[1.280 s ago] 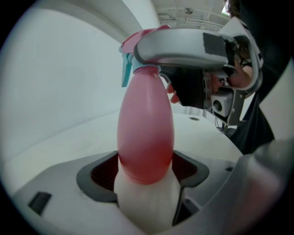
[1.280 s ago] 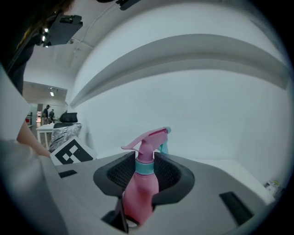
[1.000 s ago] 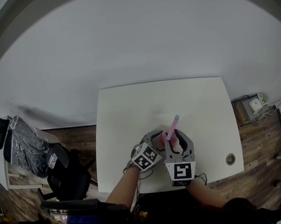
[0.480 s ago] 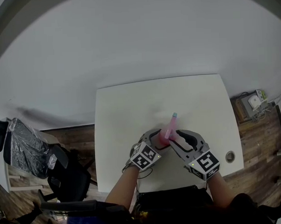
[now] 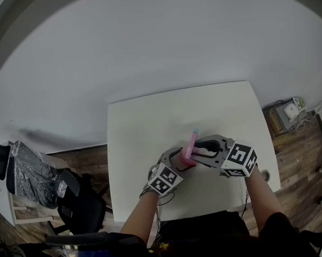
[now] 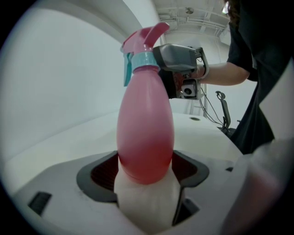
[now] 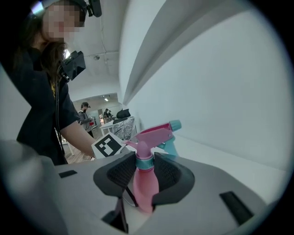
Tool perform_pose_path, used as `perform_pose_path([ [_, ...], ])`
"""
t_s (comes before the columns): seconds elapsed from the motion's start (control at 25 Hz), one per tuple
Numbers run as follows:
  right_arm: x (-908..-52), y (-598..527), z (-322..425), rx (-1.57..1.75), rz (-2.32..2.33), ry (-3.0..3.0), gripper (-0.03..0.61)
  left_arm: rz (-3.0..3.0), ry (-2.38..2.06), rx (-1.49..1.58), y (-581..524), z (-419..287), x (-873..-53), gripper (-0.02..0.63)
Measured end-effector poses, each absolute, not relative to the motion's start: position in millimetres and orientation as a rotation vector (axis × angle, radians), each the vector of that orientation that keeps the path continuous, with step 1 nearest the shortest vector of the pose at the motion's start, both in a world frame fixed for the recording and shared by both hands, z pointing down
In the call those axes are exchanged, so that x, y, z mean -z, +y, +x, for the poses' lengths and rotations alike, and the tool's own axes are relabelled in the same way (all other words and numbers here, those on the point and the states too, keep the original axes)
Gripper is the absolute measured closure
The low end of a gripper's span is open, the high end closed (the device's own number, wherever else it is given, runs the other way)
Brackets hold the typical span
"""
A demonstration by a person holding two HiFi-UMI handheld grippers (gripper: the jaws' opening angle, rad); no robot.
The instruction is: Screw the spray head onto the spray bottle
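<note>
A pink spray bottle (image 5: 184,157) stands tilted over the white table (image 5: 150,120), its pink spray head (image 5: 192,141) with a teal nozzle pointing away from me. My left gripper (image 5: 178,158) is shut on the bottle's round body (image 6: 146,133), low down. My right gripper (image 5: 198,149) reaches in from the right. Its jaws are closing on the teal collar (image 7: 144,161) under the spray head (image 7: 156,135), and the pads touch it on both sides. In the left gripper view the right gripper (image 6: 181,69) sits behind the collar (image 6: 146,59).
A round cable hole (image 5: 265,174) lies in the table near its right front corner. A black chair (image 5: 79,203) stands left of the table, and a box with cables (image 5: 285,114) sits on the wood floor at right. People stand far off in the right gripper view (image 7: 85,117).
My right gripper has swung from the near side of the bottle round to its right, its marker cube moving right and away. The left gripper and bottle have stayed nearly still.
</note>
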State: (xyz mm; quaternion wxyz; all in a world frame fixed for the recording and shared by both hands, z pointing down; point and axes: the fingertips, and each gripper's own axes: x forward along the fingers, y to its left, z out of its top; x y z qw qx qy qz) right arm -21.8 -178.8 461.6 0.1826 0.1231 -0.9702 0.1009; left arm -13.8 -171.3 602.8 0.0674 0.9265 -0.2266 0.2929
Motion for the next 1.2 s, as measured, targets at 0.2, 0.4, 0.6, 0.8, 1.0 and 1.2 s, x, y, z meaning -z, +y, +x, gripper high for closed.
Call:
perform_pose_path([
  [0.2,-461.0,-176.3,-17.9,-0.281,0.464,-2.742,0.453,2.795,-0.682,-0.889,-169.4,-11.9,-601.9,0.250],
  [0.4,-458.3,-175.2,-18.7,-0.262,0.809,-2.696,0.456,2.798,-0.684,-0.889,-168.9,-12.4,-602.1,0.250],
  [0.6,-461.3,-174.2,-14.7,-0.252,1.268,-2.584,0.456,2.796,-0.682,-0.891,-168.6,-12.2,-601.8,0.250],
  [0.8,-461.1,-173.7,-16.2,-0.202,1.510,-2.522,0.456,2.793,-0.685,-0.886,-169.7,-12.0,-602.1,0.250],
  [1.0,-466.9,-172.4,-14.2,-0.237,1.411,-2.543,0.456,2.794,-0.683,-0.892,-169.0,-11.2,-603.1,0.250],
  [1.2,-462.6,-154.3,-11.7,-0.321,1.064,-2.692,0.454,2.795,-0.684,-0.895,-168.6,-11.5,-602.6,0.250],
])
